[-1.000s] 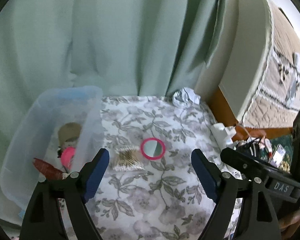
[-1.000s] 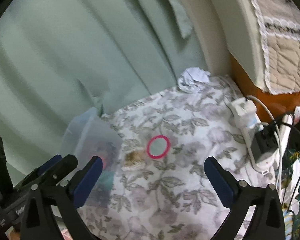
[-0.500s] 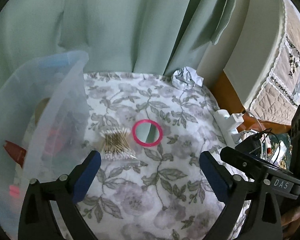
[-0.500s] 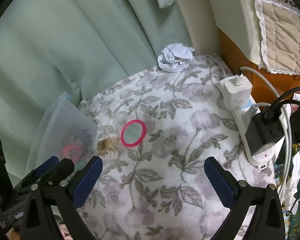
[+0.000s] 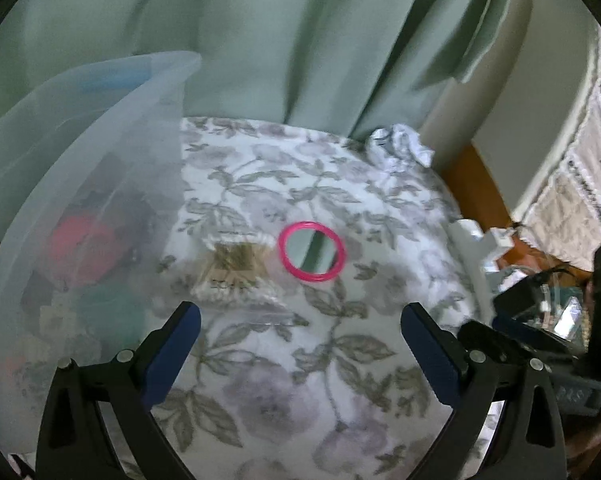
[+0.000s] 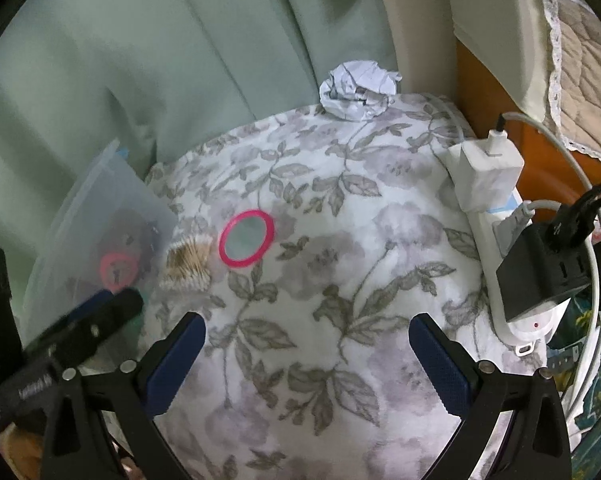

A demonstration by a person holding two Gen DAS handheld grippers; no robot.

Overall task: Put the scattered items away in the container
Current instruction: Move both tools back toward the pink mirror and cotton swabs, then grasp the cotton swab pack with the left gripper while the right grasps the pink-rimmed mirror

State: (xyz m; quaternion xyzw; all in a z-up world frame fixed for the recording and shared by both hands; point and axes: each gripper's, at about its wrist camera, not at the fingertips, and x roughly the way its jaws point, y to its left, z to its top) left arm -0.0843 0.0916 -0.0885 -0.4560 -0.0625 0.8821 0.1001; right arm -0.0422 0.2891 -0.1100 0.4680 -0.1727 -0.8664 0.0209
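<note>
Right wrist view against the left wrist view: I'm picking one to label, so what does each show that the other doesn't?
Only the right wrist view shows the black adapter on the power strip clearly. Only the left shows the container near, its contents a blur. Both share the pink-rimmed mirror, cotton swab pack, crumpled paper and floral cloth.
</note>
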